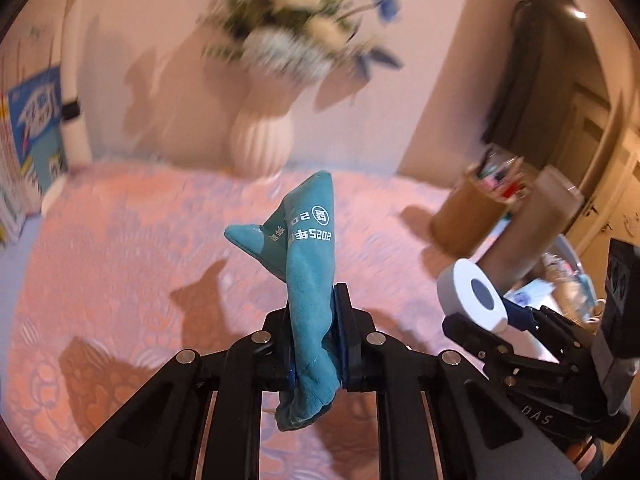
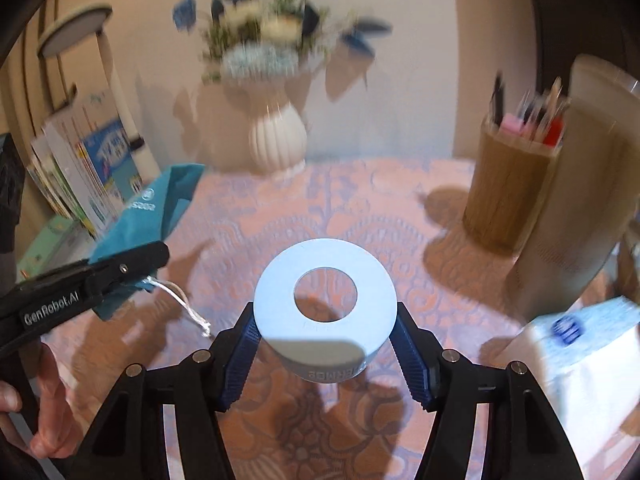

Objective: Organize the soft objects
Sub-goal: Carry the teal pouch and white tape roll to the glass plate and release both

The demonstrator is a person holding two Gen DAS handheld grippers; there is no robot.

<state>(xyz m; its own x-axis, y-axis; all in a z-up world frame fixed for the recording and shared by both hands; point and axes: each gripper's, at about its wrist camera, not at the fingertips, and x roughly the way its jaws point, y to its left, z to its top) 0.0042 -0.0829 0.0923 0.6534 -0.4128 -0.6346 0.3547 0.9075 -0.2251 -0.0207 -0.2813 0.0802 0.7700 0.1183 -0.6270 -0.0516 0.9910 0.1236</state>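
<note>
- Table with pink lace-pattern cloth point(image 2: 360, 208) fills both views; shadows of both grippers fall on it.
- Tall beige cylinder device point(image 2: 576, 208) at right edge, just beside the wooden pen holder point(image 2: 508, 196), which is full of pens and markers (blurred).
- White ribbed vase point(image 1: 260, 140) with blue and white flowers stands at the back against the wall, clear of both grippers.
- Books and booklets point(image 2: 88, 168) lean at the left edge; their print is too blurred to read.
- White tissue pack point(image 2: 576, 364) at lower right, blue logo unreadable.
- Left gripper point(image 1: 316, 344): jaws narrowed onto the teal cloth pouch point(image 1: 308, 264), lifted off the table; white print on it includes "2025" plus characters, mirrored or upside down. White drawstring point(image 2: 180, 300) dangles below. Arm reads "GenRobot.AI".
- Right gripper point(image 2: 326, 344): jaws at mid width, blue ribbed pads pressing both sides of the white tape-like roll point(image 2: 326, 308), held above the cloth, hole facing the camera. Partial inverted lettering on its rim, not legible in full.
</note>
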